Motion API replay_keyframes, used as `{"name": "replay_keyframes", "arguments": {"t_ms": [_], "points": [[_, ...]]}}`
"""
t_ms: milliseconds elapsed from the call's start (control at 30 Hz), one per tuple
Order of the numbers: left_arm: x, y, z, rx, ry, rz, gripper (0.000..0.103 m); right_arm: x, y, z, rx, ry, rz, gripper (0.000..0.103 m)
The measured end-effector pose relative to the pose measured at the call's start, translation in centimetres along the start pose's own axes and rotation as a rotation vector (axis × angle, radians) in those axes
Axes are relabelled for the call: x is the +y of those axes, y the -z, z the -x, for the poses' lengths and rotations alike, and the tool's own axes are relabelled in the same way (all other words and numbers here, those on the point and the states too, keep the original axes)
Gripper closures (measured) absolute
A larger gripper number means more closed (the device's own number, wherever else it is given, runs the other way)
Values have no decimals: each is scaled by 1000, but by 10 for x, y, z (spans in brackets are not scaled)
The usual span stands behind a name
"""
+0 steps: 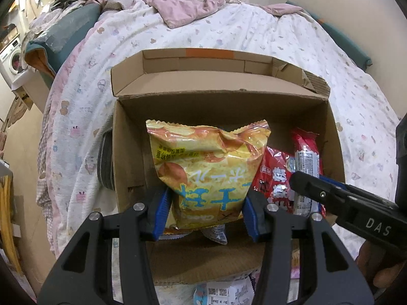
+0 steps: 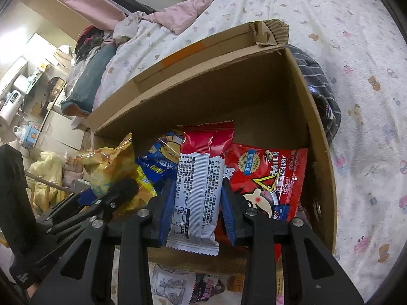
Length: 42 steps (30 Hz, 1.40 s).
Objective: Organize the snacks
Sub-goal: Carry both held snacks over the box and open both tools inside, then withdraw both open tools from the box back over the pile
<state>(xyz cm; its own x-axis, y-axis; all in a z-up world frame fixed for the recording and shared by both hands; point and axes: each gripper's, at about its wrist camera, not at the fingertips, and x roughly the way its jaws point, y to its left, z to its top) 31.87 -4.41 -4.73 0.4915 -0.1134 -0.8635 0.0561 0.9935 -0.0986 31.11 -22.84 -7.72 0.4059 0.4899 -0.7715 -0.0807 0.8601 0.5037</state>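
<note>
On a bed with a printed quilt (image 1: 229, 33), an open corrugated cardboard box (image 1: 218, 106) holds snack packets.

Left gripper (image 1: 206, 213) clamps a crinkly yellow chip bag (image 1: 206, 162) over the box; right gripper (image 2: 195, 211) pinches a glossy red-and-white wrapper (image 2: 198, 178) beside a shiny red milk candy bag (image 2: 269, 175). A blue packet (image 2: 162, 160) is mostly hidden behind them; its print is unreadable.

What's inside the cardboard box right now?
In the cardboard box: a red milk candy bag and a blue packet. Both grippers hold snacks over it, hiding the floor.
</note>
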Motion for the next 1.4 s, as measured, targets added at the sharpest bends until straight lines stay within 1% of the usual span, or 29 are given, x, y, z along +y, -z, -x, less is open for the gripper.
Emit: {"name": "replay_keyframes", "arguments": {"t_ms": [167, 300, 367, 433, 533, 767, 833, 867, 900, 967, 1033, 1133, 1267, 1400], "points": [[-3, -1, 3, -15, -3, -15, 56, -5, -1, 3, -7, -5, -19, 66], [-3, -2, 2, -3, -8, -15, 54, -6, 0, 4, -7, -18, -27, 66], [-2, -2, 0, 20, -6, -9, 38, -7, 0, 5, -11, -28, -32, 65], [0, -1, 0, 32, -7, 1, 32, -7, 0, 4, -11, -22, -32, 64], [0, -1, 3, 31, 4, 2, 32, -7, -1, 4, -14, -22, -34, 64], [-1, -2, 14, 2, 0, 3, 32, -6, -2, 5, -16, -25, -32, 63], [-2, -2, 16, -1, 4, 2, 32, -8, -2, 6, -22, -23, -41, 48], [-3, -2, 16, -2, 1, -3, 32, -9, -3, 8, -33, -25, -49, 39], [-3, -1, 16, -4, -2, -9, 32, -9, -3, 10, -45, -28, -56, 37], [-4, -1, 15, -5, -12, -19, 32, -10, -5, 14, -60, -33, -58, 37], [-3, -1, 15, -2, -16, -20, 32, -10, -6, 14, -56, -38, -55, 37], [1, 2, 18, 8, -16, 2, 32, -10, -6, 16, -55, -36, -46, 37], [10, 7, 30, 1, -2, 38, 32, -7, -2, 28, -77, -34, -31, 37], [18, 18, 44, -11, -21, 48, 32, -7, 8, 40, -92, -30, -35, 37]]}}
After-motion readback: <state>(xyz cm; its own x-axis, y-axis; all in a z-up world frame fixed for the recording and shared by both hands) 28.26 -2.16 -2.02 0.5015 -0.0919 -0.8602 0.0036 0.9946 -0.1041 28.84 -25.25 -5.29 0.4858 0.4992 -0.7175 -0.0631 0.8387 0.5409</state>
